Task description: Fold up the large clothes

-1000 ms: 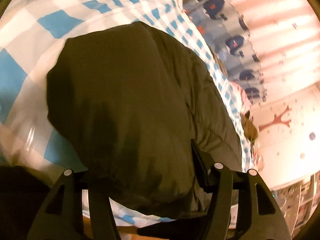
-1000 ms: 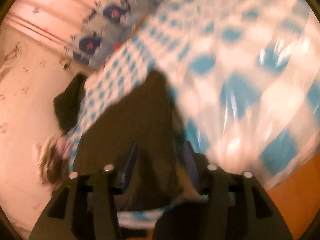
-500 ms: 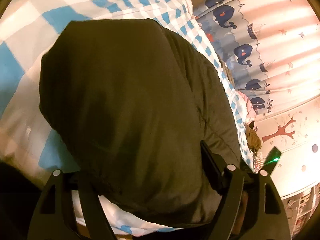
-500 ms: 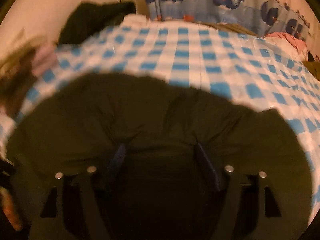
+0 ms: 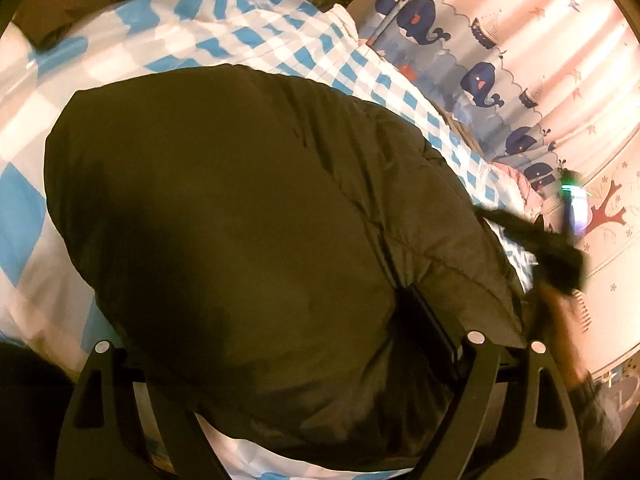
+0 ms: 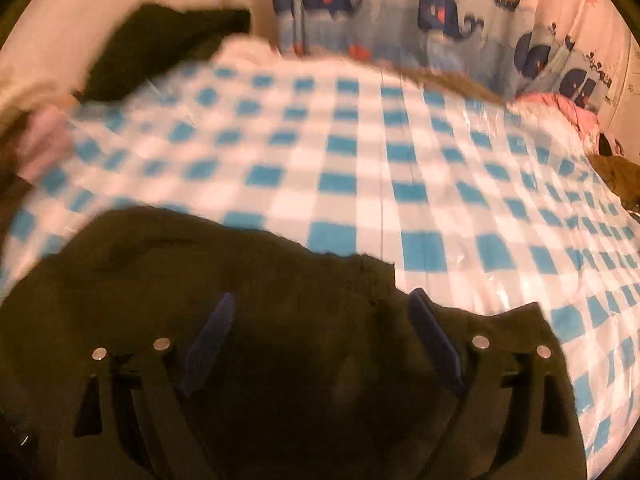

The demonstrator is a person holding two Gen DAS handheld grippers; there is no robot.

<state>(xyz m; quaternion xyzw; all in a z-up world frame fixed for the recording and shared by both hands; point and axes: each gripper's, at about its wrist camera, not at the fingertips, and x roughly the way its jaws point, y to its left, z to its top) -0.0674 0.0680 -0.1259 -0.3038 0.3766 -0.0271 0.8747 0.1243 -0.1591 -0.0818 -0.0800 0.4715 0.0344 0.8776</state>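
Dark green padded jacket (image 5: 248,240) bunched on blue-checked bedspread (image 6: 360,168), left gripper (image 5: 280,344) opening with jacket bulging between its jaws, right gripper (image 6: 320,320) opening above jacket, whale curtain (image 6: 440,12) behind

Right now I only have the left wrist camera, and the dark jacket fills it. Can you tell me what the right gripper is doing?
Observer: The right gripper sits over the dark jacket, jaws opening, blue pads wide apart and not pinching the fabric.
Operator: How much of the checked cover is free beyond the jacket?
Observer: In the right wrist view the blue-and-white checked cover lies bare from the jacket's far edge to the whale curtain.
Operator: Anything else on that side?
Observer: A pink cloth lies at the cover's far right corner, apart from the jacket.
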